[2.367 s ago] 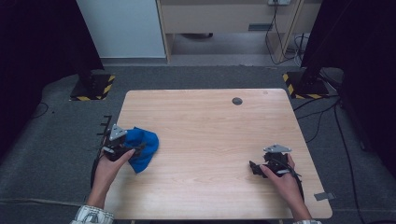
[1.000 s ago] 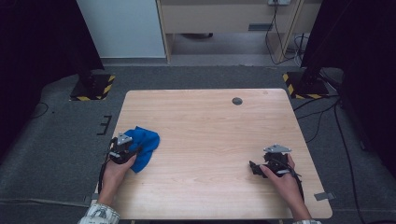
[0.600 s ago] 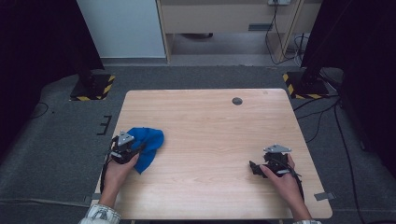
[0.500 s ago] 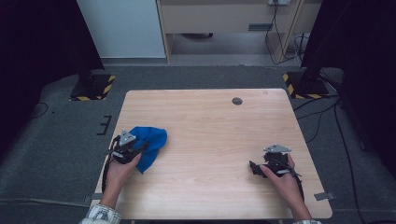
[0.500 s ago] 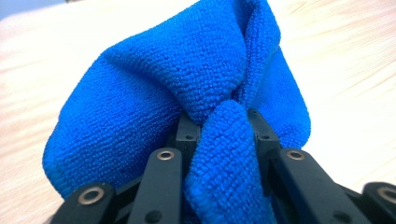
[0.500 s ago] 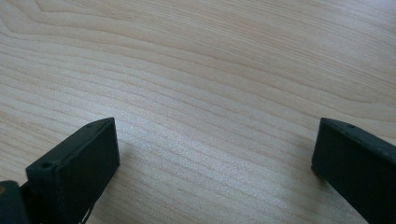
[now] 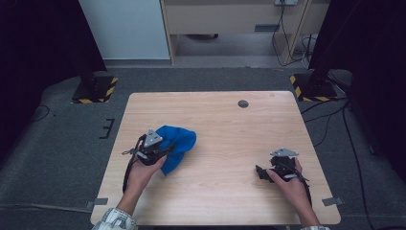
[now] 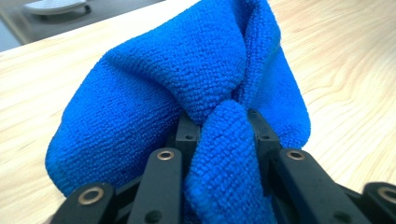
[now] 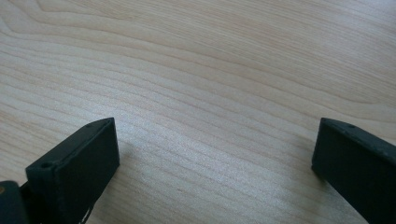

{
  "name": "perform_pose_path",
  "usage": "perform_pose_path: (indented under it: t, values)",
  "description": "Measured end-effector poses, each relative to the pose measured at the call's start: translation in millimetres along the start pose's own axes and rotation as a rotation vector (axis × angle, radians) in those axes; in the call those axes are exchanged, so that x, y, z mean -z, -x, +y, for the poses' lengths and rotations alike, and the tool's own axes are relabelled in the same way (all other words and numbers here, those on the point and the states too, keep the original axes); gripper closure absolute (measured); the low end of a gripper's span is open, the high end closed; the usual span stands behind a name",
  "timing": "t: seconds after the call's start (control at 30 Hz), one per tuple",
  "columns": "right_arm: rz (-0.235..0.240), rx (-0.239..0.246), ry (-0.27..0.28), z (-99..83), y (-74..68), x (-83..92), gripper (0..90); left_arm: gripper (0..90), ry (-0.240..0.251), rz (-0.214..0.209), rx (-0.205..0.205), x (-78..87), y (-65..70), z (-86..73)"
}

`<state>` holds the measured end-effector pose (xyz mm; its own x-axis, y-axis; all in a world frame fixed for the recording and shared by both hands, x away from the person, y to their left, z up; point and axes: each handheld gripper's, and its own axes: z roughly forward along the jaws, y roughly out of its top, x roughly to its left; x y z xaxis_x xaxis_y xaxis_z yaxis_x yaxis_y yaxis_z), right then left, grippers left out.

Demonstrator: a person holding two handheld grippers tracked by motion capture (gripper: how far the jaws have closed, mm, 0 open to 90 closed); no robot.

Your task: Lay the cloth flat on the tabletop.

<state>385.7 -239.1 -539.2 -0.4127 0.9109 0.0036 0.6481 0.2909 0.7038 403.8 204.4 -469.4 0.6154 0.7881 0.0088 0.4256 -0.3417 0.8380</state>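
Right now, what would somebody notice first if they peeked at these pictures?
The bright blue fuzzy cloth, bunched at the left side of the pale wooden table, pinched in the left gripper. Next, the right gripper near the table's right front edge, its black jaws wide apart over bare wood.

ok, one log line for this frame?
left gripper: shut on blue cloth | right gripper: open, holding nothing | table: cloth at left

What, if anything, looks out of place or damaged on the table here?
Nothing stands out. The blue cloth is bunched only because the left gripper pinches a fold of it; the right gripper rests open over bare wooden table.
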Motion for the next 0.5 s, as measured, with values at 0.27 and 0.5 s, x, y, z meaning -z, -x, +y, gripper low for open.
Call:
perform_pose_path:
  t: [0.27,0.5]
  values:
    - [0.001,0.002,0.001,0.1,0.2,-0.1,0.8,70.5,-0.015,-0.090,-0.044,-36.3,42.1,25.7]
    - [0.004,0.008,0.002,0.2,0.7,-0.4,0.7,70.4,-0.078,-0.165,-0.086,-71.9,80.0,33.3]
